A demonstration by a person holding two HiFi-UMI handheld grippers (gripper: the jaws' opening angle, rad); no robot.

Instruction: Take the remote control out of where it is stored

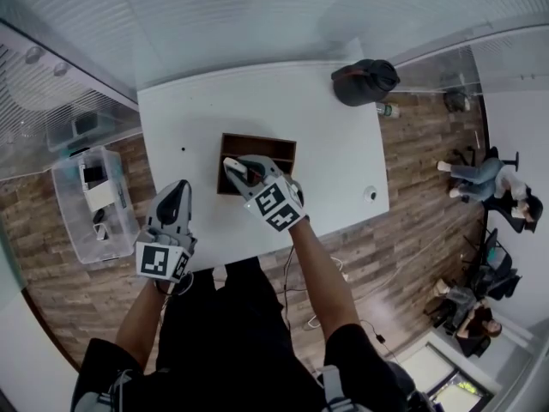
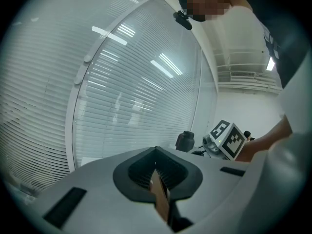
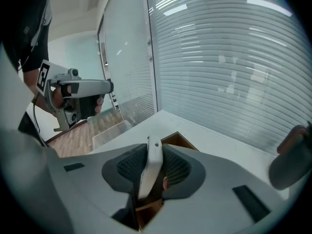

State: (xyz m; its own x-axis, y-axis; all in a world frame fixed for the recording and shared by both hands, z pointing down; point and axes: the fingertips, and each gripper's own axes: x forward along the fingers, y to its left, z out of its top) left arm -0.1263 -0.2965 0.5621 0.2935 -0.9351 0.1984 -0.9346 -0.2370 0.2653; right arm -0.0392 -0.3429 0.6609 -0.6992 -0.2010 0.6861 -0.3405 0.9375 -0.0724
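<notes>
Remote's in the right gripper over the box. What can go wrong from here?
1. The right gripper holds the remote standing steeply between its pads; it may pivot or slip during the lift.
2. The box sits unbraced, with the left gripper off to the side near the table edge. If the remote catches a wall, the box could drag or tip.

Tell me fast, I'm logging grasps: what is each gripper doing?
Left gripper: closed; a thin brown sliver shows between its jaws.
Right gripper: closed on the slim white plastic remote control.
</notes>
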